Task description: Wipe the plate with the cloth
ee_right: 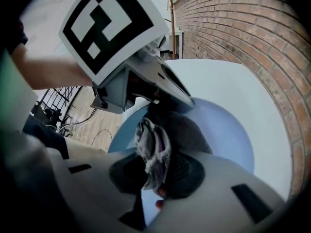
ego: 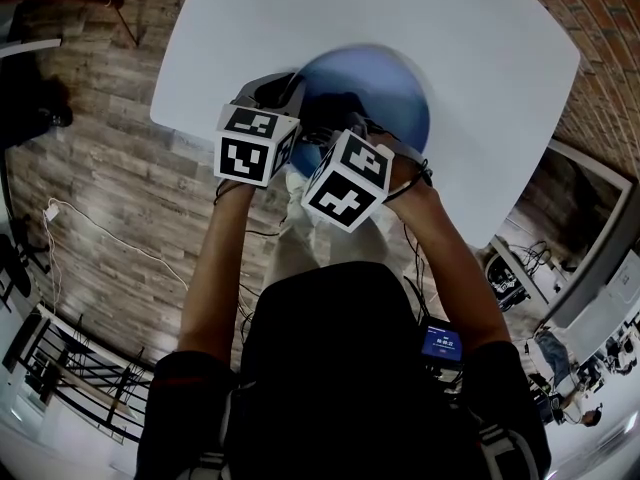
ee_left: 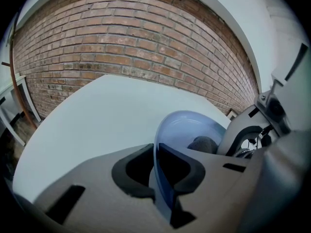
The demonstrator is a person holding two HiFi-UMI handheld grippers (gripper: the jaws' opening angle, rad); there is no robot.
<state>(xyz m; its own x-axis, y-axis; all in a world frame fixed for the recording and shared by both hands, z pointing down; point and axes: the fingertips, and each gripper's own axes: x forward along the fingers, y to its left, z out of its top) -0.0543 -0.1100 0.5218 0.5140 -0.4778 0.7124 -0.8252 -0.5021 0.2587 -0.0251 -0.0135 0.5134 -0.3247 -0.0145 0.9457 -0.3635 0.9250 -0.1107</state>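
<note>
A pale blue plate (ego: 385, 93) is held tilted over the white table (ego: 300, 23). My left gripper (ee_left: 156, 176) is shut on the plate's rim (ee_left: 158, 149), which runs edge-on between the dark pads. My right gripper (ee_right: 153, 174) is shut on a grey cloth (ee_right: 154, 152), and the cloth lies against the plate's face (ee_right: 226, 135). In the head view both marker cubes (ego: 255, 143) (ego: 348, 180) sit at the plate's near edge, close together. The left gripper's body (ee_right: 131, 76) fills the upper left of the right gripper view.
The white table has a rounded near edge (ego: 175, 118) above a wood plank floor (ego: 100, 188). A brick wall (ee_left: 121, 52) stands behind the table. Cables (ego: 90, 228) trail on the floor at left, and a railing (ego: 70, 378) lies lower left.
</note>
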